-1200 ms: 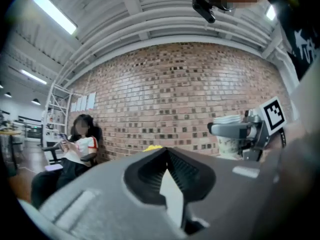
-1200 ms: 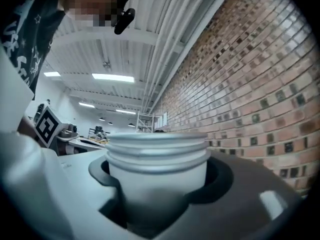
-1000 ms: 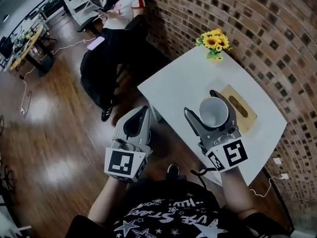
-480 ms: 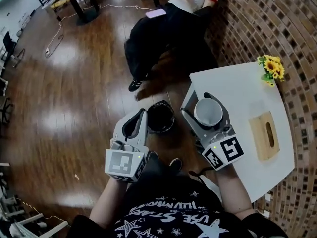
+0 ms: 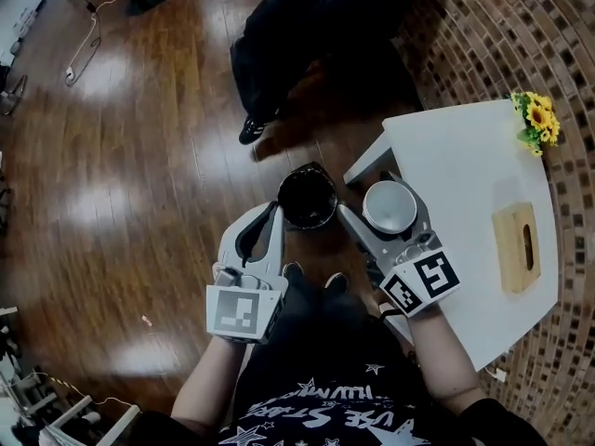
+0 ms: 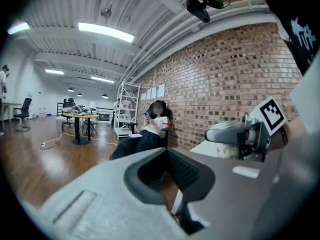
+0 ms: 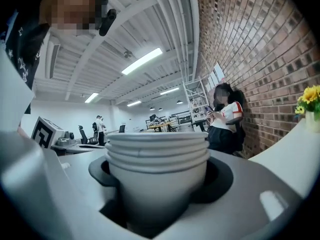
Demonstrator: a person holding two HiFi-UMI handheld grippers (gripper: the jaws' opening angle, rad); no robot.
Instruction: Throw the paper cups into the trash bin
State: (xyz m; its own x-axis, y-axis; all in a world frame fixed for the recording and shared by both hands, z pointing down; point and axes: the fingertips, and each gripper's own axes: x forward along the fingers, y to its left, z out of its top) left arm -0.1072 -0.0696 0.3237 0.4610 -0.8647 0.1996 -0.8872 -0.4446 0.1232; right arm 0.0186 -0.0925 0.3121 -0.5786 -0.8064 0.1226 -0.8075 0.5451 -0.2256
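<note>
Gripping a nested stack of cups (image 5: 390, 206) upright in the right claw (image 5: 379, 204), jaws spread wide and pressed on the stack's sides, rims up, top cup empty. Hanging over the near left edge of the table (image 5: 465, 156), just short of its corner. Finding the bin (image 5: 307, 196) on the floor (image 5: 139, 184) right at that corner, mouth open and dark inside, its rim just left of the cups and not touching them. Holding the left claw (image 5: 272, 208) closed on nothing, jaws together, tips near the bin's near-left rim. Standing with both shoes (image 5: 335, 282) just behind the bin, between the two claws. Leaving broad bare floor to the left of the bin. Narrowing beyond the bin, toward a seated person's legs (image 5: 279, 54) and sneaker (image 5: 249, 130) close to the table's far left edge. Closing the right side off with a brick wall (image 5: 483, 35) behind the table. Carrying flowers (image 5: 537, 119) at the table's far corner and a wooden box (image 5: 519, 247) near its right edge, both well apart from the cups.
</note>
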